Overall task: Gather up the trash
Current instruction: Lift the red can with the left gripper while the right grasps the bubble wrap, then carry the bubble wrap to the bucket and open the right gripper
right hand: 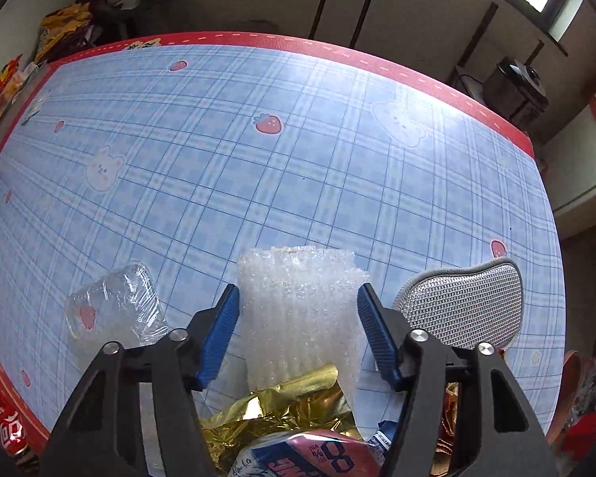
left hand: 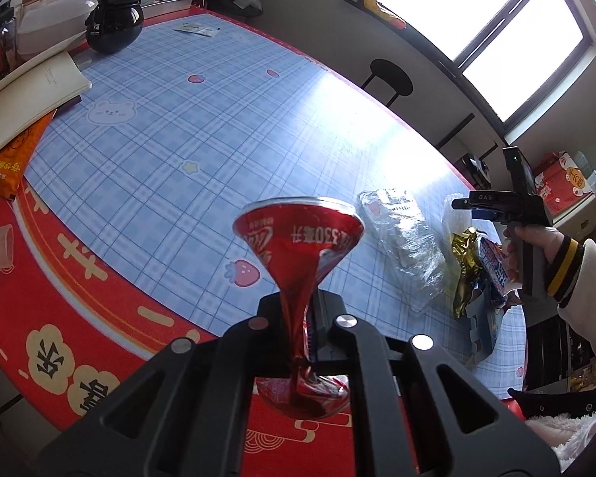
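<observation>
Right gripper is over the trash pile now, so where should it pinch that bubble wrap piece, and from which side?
Grip the bubble wrap across its two long side edges, coming from above. It lies flat, a ribbed strip running away from the right gripper, whose blue pads already flank it without pressing. Probably close on its middle, clear of the gold foil wrapper overlapping the near end.

On the crushed red can, "330" followed by Chinese characters was seen printed upside down. "DAS" was read on the right gripper. A large "8" with "%" was shown on the pink-and-blue wrapper.
</observation>
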{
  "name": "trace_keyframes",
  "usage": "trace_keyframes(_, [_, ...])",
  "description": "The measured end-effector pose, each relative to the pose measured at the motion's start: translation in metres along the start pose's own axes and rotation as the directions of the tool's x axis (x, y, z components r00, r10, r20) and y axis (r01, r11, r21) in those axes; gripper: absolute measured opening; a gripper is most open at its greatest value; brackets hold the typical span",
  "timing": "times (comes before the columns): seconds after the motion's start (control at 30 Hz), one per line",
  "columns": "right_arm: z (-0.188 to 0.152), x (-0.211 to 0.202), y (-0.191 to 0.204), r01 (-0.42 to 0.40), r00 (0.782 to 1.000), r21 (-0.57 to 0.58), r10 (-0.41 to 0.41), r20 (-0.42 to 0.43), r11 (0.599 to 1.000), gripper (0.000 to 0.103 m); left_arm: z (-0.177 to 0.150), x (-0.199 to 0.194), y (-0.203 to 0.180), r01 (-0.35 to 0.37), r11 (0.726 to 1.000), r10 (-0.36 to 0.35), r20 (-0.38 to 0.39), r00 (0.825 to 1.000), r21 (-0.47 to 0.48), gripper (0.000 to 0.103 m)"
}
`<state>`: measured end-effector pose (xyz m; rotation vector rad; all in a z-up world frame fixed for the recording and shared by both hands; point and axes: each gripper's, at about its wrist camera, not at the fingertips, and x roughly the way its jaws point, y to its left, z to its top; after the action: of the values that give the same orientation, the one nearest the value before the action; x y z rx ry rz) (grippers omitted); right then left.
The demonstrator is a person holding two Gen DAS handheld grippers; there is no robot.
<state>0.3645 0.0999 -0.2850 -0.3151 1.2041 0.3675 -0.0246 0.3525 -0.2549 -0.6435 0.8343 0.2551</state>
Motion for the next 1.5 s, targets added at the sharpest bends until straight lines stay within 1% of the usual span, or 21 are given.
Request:
trace_keyframes(0.03, [0.000,-0.002,0.000,-0.013,1.000,0.004,0.013,0.004,1.000,0.039,0.001,0.000,-0.002,-0.002,1.000,0.002,-0.001,1.000,0.003,0.008])
trace_keyframes(0.1, [-0.001,-0.010,-0.002,-0.051,0.998,0.019,0.051,0.022,0.998,0.031,0.002,0.000,-0.006,-0.004,1.000,0.004,0.001,1.000,0.010,0.008])
trace_keyframes(0.13, [-0.001,-0.017,-0.004,-0.080,0.996,0.026,0.079,0.046,0.996,0.027,0.004,0.000,-0.008,-0.003,1.000,0.003,0.002,1.000,0.014,0.008])
trace_keyframes(0.2, [-0.003,-0.034,-0.007,-0.129,0.987,0.034,0.125,0.099,0.991,0.025,0.006,0.000,-0.014,0.001,1.000,-0.001,0.004,1.000,0.025,0.008])
trace_keyframes(0.3, [-0.005,-0.063,-0.013,-0.188,0.967,0.035,0.179,0.179,0.981,0.023,0.010,0.001,-0.025,0.008,0.999,-0.009,0.007,1.000,0.052,0.008])
trace_keyframes(0.43, [-0.013,-0.107,-0.028,-0.275,0.916,0.053,0.245,0.317,0.960,0.023,0.016,-0.001,-0.043,0.017,0.996,-0.019,0.020,1.000,0.084,0.008])
trace_keyframes(0.53, [-0.023,-0.137,-0.046,-0.319,0.876,0.075,0.263,0.404,0.945,0.021,0.021,-0.005,-0.058,0.024,0.993,-0.028,0.032,0.999,0.114,0.008])
trace_keyframes(0.63, [-0.041,-0.164,-0.066,-0.356,0.831,0.088,0.272,0.485,0.930,0.021,0.026,-0.011,-0.074,0.032,0.989,-0.039,0.045,0.998,0.145,0.008])
trace_keyframes(0.77, [-0.074,-0.200,-0.090,-0.348,0.781,0.079,0.242,0.576,0.934,0.021,0.033,-0.020,-0.100,0.043,0.981,-0.055,0.062,0.997,0.189,0.008])
trace_keyframes(0.87, [-0.099,-0.224,-0.115,-0.338,0.748,0.075,0.219,0.626,0.938,0.020,0.038,-0.026,-0.122,0.056,0.973,-0.074,0.073,0.995,0.225,0.008])
trace_keyframes(0.93, [-0.119,-0.238,-0.134,-0.331,0.730,0.084,0.198,0.654,0.940,0.020,0.041,-0.030,-0.141,0.067,0.965,-0.089,0.078,0.993,0.253,0.008])
trace_keyframes(1.03, [-0.145,-0.255,-0.169,-0.317,0.711,0.122,0.150,0.687,0.941,0.020,0.043,-0.033,-0.174,0.088,0.949,-0.118,0.082,0.990,0.304,0.008])
trace_keyframes(1.17, [-0.185,-0.273,-0.224,-0.295,0.695,0.199,0.067,0.716,0.935,0.020,0.044,-0.034,-0.226,0.124,0.917,-0.165,0.077,0.983,0.380,0.008])
trace_keyframes(1.27, [-0.218,-0.282,-0.267,-0.258,0.695,0.264,-0.012,0.719,0.929,0.020,0.040,-0.032,-0.271,0.160,0.884,-0.209,0.065,0.976,0.438,0.008])
trace_keyframes(1.37, [-0.250,-0.284,-0.312,-0.219,0.708,0.334,-0.086,0.701,0.917,0.020,0.032,-0.028,-0.318,0.200,0.852,-0.253,0.047,0.966,0.483,0.008])
trace_keyframes(1.5, [-0.290,-0.272,-0.370,-0.167,0.742,0.425,-0.171,0.648,0.890,0.020,0.015,-0.020,-0.376,0.247,0.809,-0.299,0.011,0.954,0.534,0.008])
